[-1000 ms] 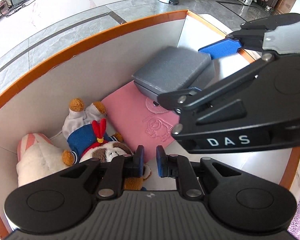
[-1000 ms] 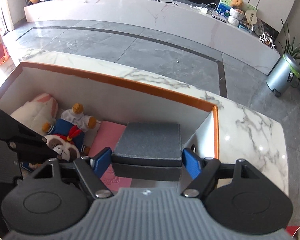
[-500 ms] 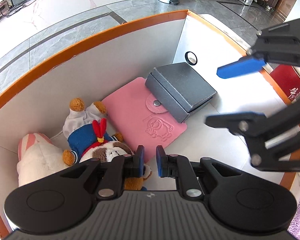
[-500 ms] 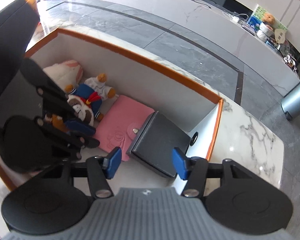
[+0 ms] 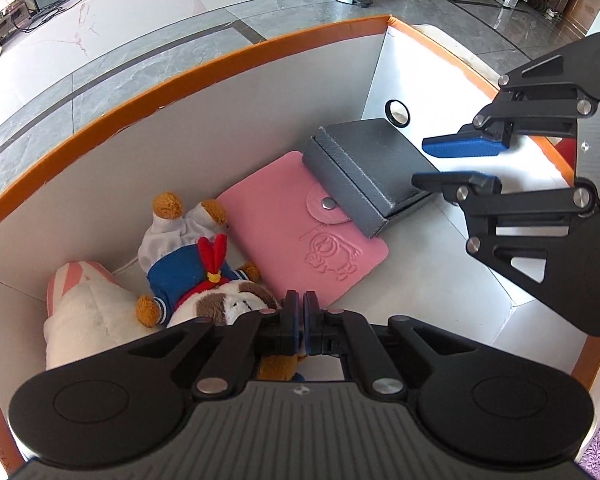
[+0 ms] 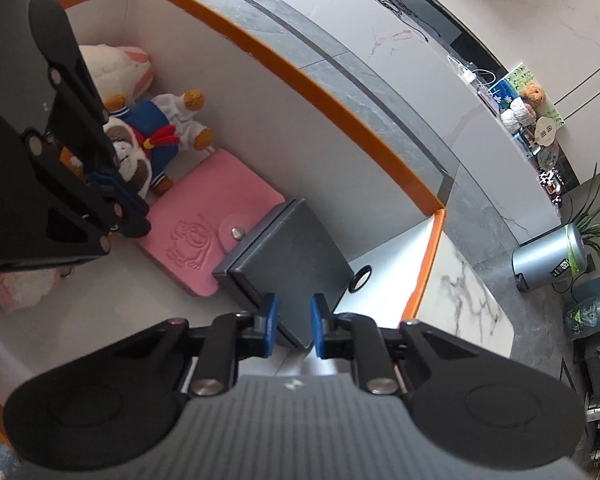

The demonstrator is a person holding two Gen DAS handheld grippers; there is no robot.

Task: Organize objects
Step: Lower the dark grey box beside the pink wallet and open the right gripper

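Observation:
A white storage box with an orange rim (image 5: 180, 76) (image 6: 300, 80) holds a grey case (image 5: 364, 168) (image 6: 288, 248), whose end overlaps a pink snap wallet (image 5: 300, 232) (image 6: 212, 216). Beside the wallet lie a plush dog in a sailor suit (image 5: 188, 272) (image 6: 156, 124) and a white plush with pink stripes (image 5: 84, 304) (image 6: 116, 64). My left gripper (image 5: 301, 320) (image 6: 112, 190) hangs shut and empty over the dog's head. My right gripper (image 6: 293, 328) (image 5: 460, 162) hovers above the grey case's near corner. Its jaws are closing with nothing between the pads.
A round finger hole (image 5: 397, 112) pierces the box's end wall behind the grey case. The box stands on a marble top (image 6: 468, 300). A grey bin (image 6: 548, 256) stands on the floor beyond. Bare box floor (image 5: 440, 264) lies in front of the case.
The right gripper let go of the grey case, which now lies in the box. It drew back to the right, rolled, and its jaws narrowed. The left jaws closed the last small gap.

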